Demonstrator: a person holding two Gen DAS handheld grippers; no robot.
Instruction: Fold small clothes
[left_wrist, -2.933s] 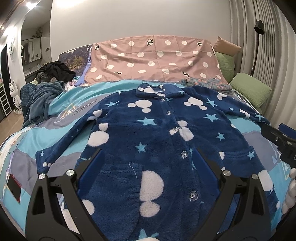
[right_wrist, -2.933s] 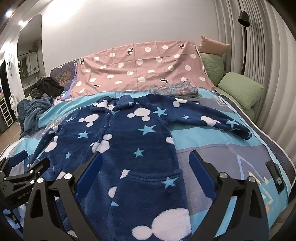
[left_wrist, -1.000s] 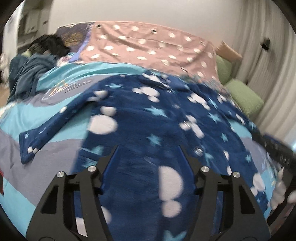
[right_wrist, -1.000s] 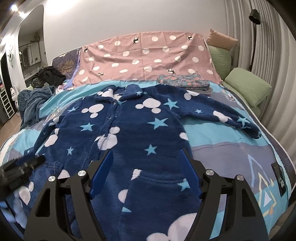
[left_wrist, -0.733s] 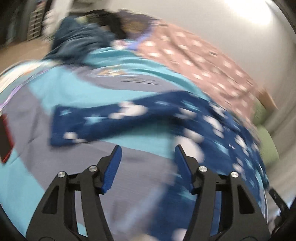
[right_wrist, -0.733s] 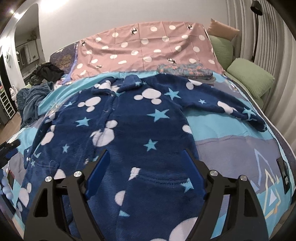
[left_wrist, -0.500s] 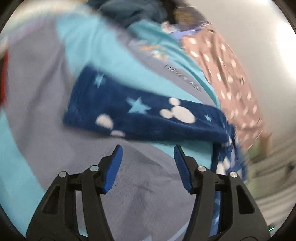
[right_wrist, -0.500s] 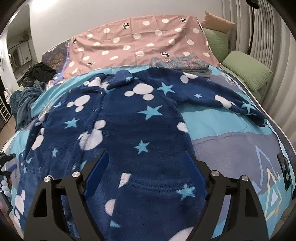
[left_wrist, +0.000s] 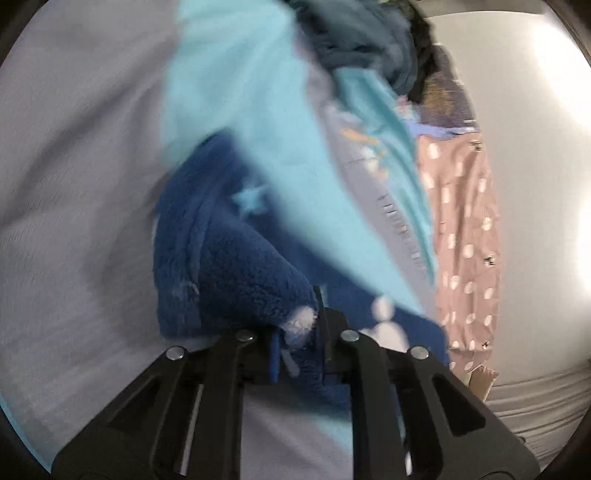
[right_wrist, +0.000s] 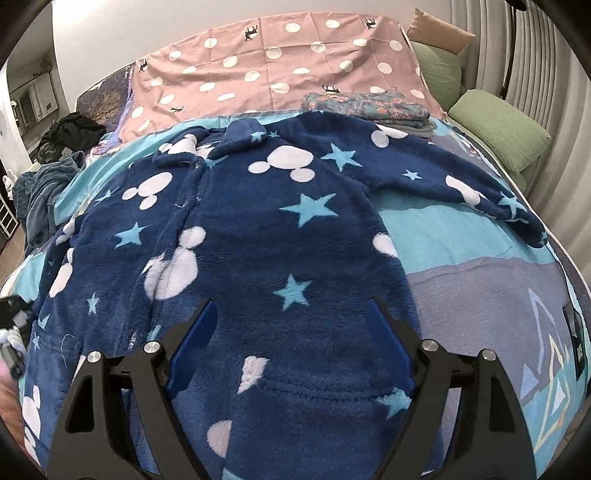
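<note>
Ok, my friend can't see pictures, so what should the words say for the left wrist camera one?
The left gripper is pinched shut on the cuff end of a fuzzy dark blue sleeve with a pale star on it, lying on a grey and turquoise bedspread. The picture is blurry and tilted sideways, with a pink polka-dot sheet at the right.
</note>
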